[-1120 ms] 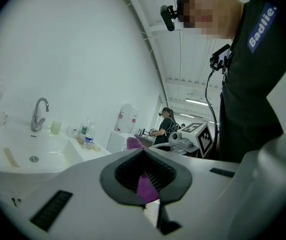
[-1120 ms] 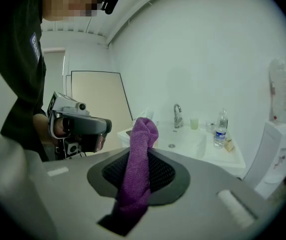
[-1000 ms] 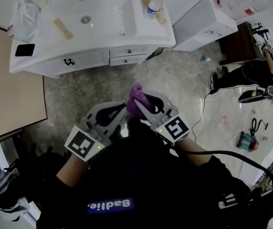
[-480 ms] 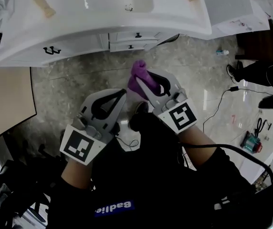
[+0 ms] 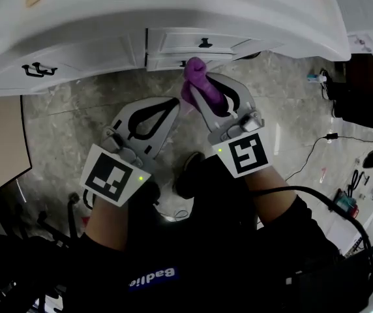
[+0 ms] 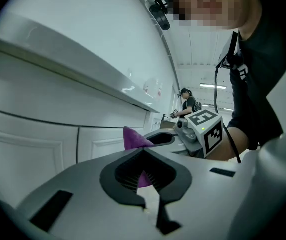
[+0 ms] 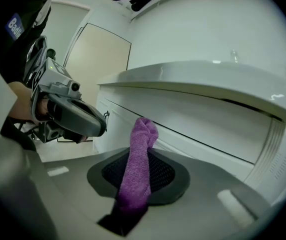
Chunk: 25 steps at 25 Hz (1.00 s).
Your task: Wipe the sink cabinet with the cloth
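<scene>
You are pinching the cloth [image 5: 194, 70] in your right gripper's [image 5: 203, 93] fingers. It is looking soft and floppy, so gripping its bunched middle suits. Your left gripper's [image 5: 172, 104] fingers are pressing together, empty.

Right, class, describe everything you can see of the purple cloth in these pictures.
The purple cloth looks soft and knitted, bunched into a thick roll. The right gripper is shut on its lower part. Its rounded, folded end sticks out past the jaws toward the drawer front of the white sink cabinet. Whether it touches the cabinet cannot be told.
</scene>
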### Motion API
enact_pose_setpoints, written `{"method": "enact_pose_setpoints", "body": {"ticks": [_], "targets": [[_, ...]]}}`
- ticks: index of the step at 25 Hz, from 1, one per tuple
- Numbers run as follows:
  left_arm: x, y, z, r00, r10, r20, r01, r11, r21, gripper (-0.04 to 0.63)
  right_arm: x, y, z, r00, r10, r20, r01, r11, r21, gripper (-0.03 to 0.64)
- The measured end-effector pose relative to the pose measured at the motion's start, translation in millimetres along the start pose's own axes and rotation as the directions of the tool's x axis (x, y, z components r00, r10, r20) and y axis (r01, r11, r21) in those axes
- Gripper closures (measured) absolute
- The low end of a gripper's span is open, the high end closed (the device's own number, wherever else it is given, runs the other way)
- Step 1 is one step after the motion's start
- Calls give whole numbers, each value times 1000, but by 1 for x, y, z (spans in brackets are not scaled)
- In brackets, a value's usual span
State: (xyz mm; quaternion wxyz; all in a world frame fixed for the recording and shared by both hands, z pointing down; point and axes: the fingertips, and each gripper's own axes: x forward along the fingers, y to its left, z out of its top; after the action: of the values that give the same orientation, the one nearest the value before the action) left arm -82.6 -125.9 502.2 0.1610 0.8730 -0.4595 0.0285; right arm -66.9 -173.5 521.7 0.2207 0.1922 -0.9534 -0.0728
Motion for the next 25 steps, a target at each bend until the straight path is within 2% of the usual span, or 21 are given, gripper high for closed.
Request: {"method": "enact_pose_setpoints", "body": {"ticks": [9,11,14,18,25], "targets": [[32,37,-104,997,-81,20,78,990,116,606,45,0,-53,998,-69,0,68,984,-164,540],[35,40,-119,995,-95,23,91,985,144,606,49,2,-54,996,-92,1,90,971,-221,540],[35,44,-132,993,-111,50,103,984,147,606,53,5,-47,990,-138,17,136,938,-318,540],[31,42,-144,986,-153,65,141,977,158,606,56,6,-24,975,-214,53,214,861,-462,540],[21,49,-147,987,-143,73,132,981,145,606,56,-3,38,942,-314,120,307,662,-683,540]]}}
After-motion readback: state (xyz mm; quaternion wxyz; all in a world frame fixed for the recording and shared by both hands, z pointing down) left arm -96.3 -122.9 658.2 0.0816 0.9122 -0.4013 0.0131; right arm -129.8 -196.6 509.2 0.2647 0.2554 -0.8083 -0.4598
